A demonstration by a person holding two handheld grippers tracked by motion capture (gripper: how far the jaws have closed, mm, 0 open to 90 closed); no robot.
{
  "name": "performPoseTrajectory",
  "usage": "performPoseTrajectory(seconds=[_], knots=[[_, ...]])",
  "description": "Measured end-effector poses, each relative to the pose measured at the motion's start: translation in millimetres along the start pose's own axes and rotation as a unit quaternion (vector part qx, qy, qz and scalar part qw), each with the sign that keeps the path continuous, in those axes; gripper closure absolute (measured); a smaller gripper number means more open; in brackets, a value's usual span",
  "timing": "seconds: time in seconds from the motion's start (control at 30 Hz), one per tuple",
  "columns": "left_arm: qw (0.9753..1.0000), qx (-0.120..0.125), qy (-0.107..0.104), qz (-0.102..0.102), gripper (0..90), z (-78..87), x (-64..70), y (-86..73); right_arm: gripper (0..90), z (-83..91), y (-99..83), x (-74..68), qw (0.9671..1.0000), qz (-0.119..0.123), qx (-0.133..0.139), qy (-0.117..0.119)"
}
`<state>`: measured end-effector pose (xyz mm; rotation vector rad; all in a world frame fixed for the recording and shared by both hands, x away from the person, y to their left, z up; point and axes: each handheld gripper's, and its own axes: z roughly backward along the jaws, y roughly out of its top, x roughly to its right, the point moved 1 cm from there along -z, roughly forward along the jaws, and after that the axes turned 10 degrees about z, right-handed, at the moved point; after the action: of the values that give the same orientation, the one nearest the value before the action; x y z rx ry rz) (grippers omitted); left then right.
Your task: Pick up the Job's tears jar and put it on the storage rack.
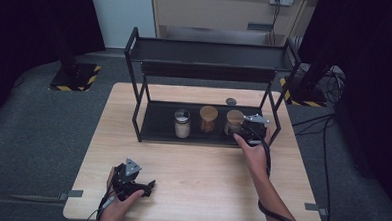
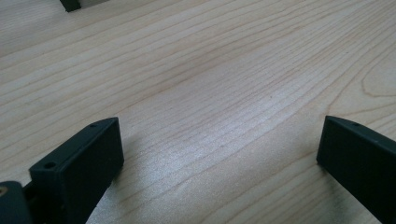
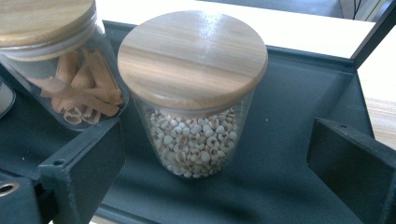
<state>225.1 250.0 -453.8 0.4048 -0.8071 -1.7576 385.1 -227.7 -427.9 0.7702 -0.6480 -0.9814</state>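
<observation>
My right gripper [image 3: 219,163] has its jaws spread wide, empty, either side of the glass jar of pale grains with a round wooden lid [image 3: 194,93] on the black metal rack's lower shelf [image 3: 289,140], untouched between them.

Cinnamon jar [image 3: 60,60] cut off at top-left edge; third jar [image 3: 4,100] barely visible.

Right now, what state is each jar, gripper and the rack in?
Grain jar: upright on the lower shelf, wooden lid on, between open jaws, not touched.
Stick jar: lid on, beside it.
White jar: upright, dark-and-white top.
Right gripper: open around the grain jar.
Left gripper: open, low over the table.
Rack: top shelf bare.
</observation>
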Motion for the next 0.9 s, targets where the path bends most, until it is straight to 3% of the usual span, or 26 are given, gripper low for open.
performPoseTrajectory(seconds=[0.9], knots=[[1.0,0.0,0.0,0.0,0.0,0.0,0.0,0.0,4.1,10.0,-7.8,-2.8,0.9999,0.01,-0.006,0.012]])
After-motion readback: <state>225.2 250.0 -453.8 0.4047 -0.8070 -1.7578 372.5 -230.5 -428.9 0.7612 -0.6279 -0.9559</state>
